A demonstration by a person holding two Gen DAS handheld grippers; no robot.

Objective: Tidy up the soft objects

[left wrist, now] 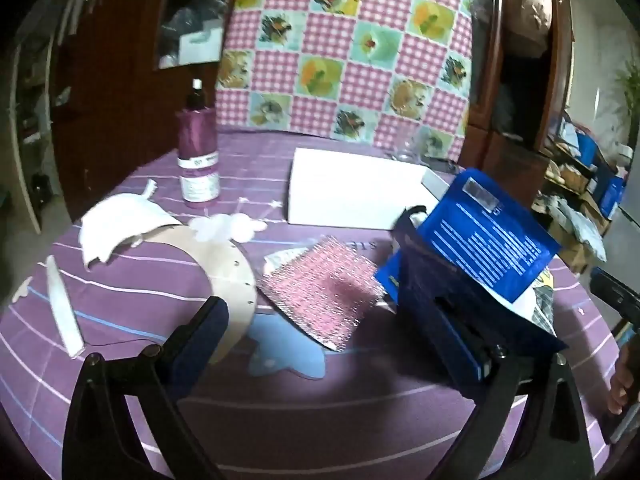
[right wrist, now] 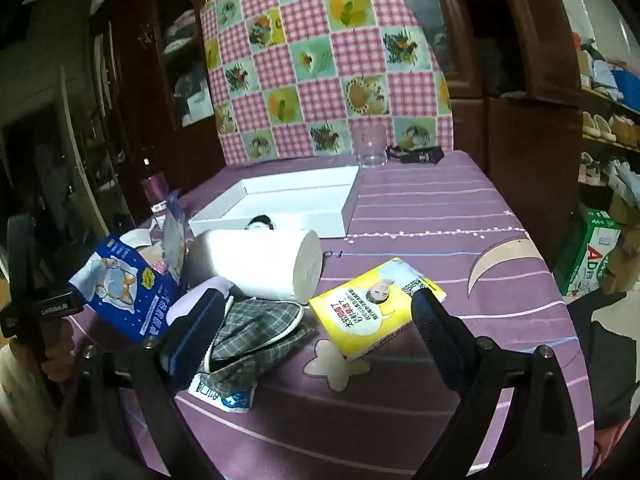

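My left gripper (left wrist: 316, 316) is open; a blue packet (left wrist: 480, 236) leans against its right finger (left wrist: 436, 300), tilted up off the table. The same blue packet with a sleeping-cat print shows in the right wrist view (right wrist: 124, 284). A pink glittery pouch (left wrist: 324, 280) lies flat between the left fingers' line of sight. A white cloth (left wrist: 120, 228) lies at the left. My right gripper (right wrist: 316, 320) is open and empty above a grey plaid cloth (right wrist: 256, 336) and a yellow tissue pack (right wrist: 372, 304). A white roll (right wrist: 260, 264) lies on its side.
An open white box (right wrist: 280, 204) sits mid-table, also in the left wrist view (left wrist: 352, 188). A purple bottle (left wrist: 198, 152) stands at the back left. A clear glass (right wrist: 372, 148) and a dark object (right wrist: 416, 155) stand at the far edge. A checked cushion (left wrist: 344, 44) backs the table.
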